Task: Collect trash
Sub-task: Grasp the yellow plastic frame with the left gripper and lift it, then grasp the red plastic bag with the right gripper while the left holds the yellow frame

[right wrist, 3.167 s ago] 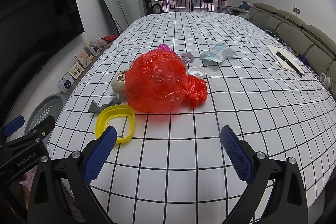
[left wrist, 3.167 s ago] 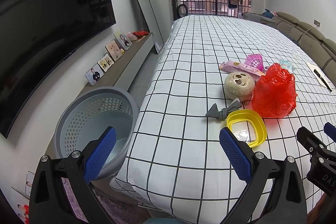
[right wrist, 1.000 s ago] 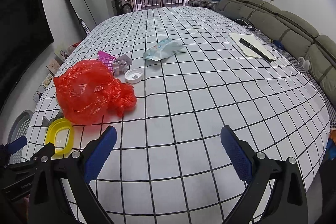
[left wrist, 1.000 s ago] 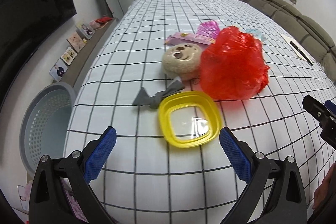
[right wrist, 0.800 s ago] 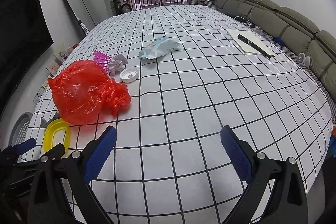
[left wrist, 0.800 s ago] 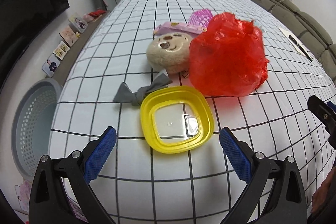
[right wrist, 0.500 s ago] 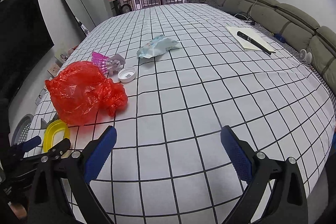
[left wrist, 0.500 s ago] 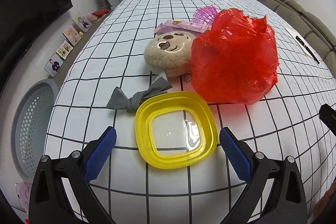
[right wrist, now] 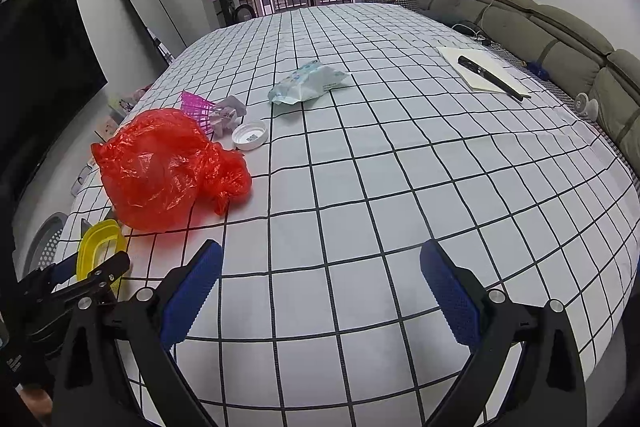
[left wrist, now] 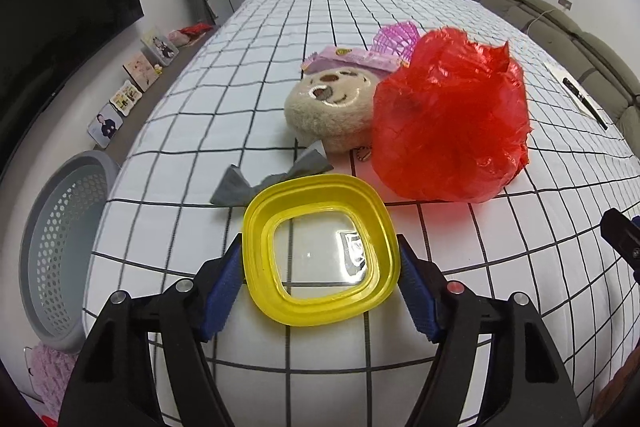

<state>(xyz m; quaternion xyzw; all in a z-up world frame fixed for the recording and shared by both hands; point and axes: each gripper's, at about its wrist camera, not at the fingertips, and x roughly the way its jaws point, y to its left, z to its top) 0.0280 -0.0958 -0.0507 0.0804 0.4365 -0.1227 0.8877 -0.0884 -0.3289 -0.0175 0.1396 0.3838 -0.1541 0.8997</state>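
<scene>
My left gripper (left wrist: 320, 267) clamped on yellow lid (left wrist: 320, 251), pads at both its sides, lid at bed (left wrist: 280, 27) near edge. My right gripper (right wrist: 320, 287) spread wide, empty, hovers over bare sheet. Basket (left wrist: 60, 247) on floor left of bed, looks empty from here. Judgement: first pickup only, nothing binned yet. Left on bed: red bag (left wrist: 448, 115), grey scrap (left wrist: 272, 179), pink wrapper (left wrist: 352, 57), white cap (right wrist: 250, 135), blue packet (right wrist: 308, 87). Plush (left wrist: 332, 111) likely not trash.

Left hand-held gripper (left wrist: 320, 281) now closed in around the yellow lid (left wrist: 320, 251), formerly wide apart.
</scene>
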